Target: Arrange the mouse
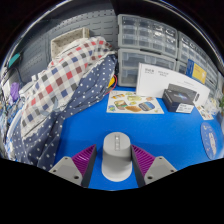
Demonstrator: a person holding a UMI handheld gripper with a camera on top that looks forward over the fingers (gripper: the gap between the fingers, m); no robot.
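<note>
While the tongs (115, 165) sat low over the blue desk (170, 135), their purple pads (84, 159) pressed on both sides of a grey mouse (115, 156). Farther on lay a colourful paper (133, 102), then a black box (181, 99). A person's checked sleeve (62, 80) reached across beside them.

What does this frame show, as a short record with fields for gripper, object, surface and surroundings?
gripper: hand-held gripper, fingers closed on the mouse from both sides
object: grey mouse, between the purple pads, lengthwise along the fingers
surface: blue table
beside: plaid and star-print cloth, draped beside the fingers
beyond: printed sheet, black box, white box
background: drawer units
</note>
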